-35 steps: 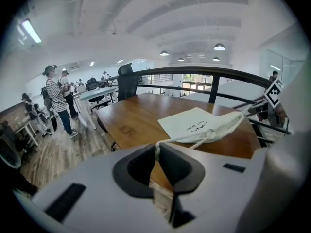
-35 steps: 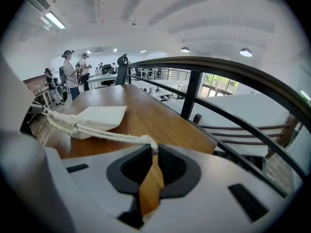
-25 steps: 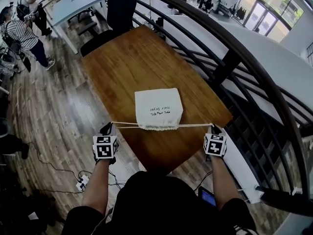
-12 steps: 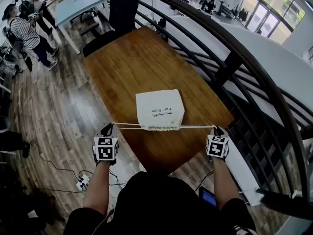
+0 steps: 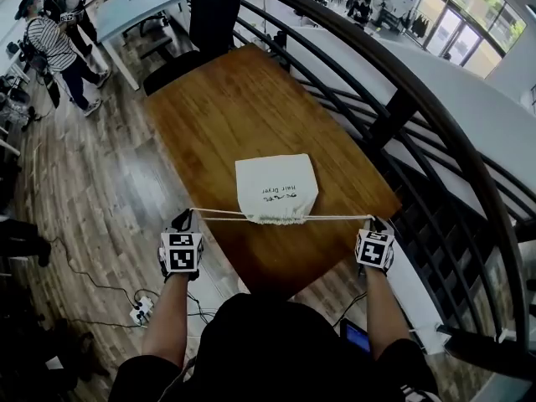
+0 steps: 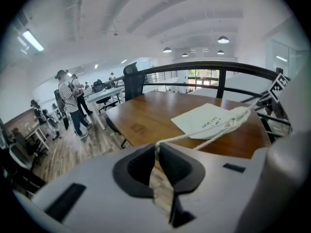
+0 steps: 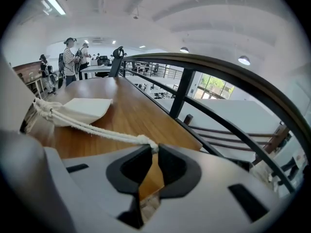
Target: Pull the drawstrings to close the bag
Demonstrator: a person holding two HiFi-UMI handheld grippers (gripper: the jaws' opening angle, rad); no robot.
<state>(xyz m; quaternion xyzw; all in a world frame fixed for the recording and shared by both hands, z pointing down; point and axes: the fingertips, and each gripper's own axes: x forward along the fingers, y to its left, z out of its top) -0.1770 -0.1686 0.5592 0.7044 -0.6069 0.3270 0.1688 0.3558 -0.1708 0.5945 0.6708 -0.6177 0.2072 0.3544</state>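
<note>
The white bag (image 5: 276,187) lay flat on the wooden tabletop (image 5: 226,107), near its near edge, with its printed face up and its gathered mouth turned toward the person. From that bunched mouth the drawstrings ran out to both sides in an almost straight, taut line. The left claw (image 5: 186,218), just off the tabletop's left edge, had its jaws pinched nearly together on the end of the left drawstring (image 6: 194,139), which led from the tips across to the bag. The right claw (image 5: 374,223), past the tabletop's right corner and close to the dark railing (image 5: 402,99), was likewise closed tight on the knotted end of the right drawstring (image 7: 97,130). A person in a striped top (image 5: 54,48) stood on the floor well beyond.
</note>
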